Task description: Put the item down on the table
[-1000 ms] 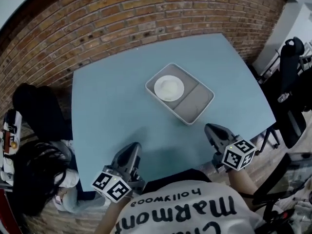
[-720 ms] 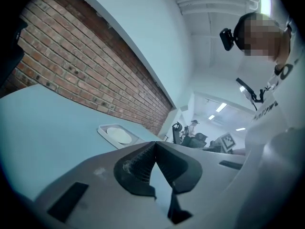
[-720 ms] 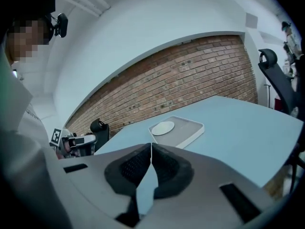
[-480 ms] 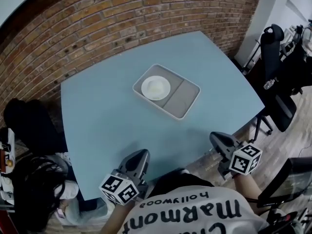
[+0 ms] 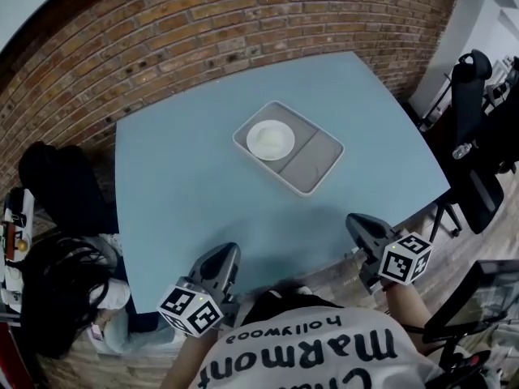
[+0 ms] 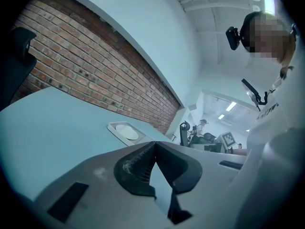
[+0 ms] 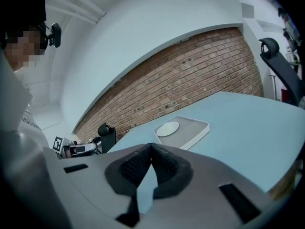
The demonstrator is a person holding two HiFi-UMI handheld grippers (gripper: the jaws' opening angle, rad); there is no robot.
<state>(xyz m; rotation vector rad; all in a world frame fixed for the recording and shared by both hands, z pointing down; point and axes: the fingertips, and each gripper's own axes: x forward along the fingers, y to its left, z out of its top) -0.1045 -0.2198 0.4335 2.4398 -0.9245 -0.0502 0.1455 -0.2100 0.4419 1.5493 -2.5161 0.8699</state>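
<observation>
Brick wall [image 5: 203, 23] behind, then a big blue table [image 5: 186, 185] with a grey tray [image 5: 312, 164] sitting mid-table, a white plate [image 5: 270, 139] in its wall-side compartment, nothing blocking it. Left gripper [image 5: 227, 251] and right gripper [image 5: 358, 220] hang at the near edge, jaws pressed together on nothing. Only the left gripper view catches distant people [image 6: 203, 124].

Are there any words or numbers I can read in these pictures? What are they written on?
"hollywood": upside down on the person's white shirt, head view.
"marmont": bigger letters, upside down on the same shirt.
A third line on the shirt is cut off by the picture edge, unreadable.
Marker cubes: black-and-white squares only, no letters.
</observation>
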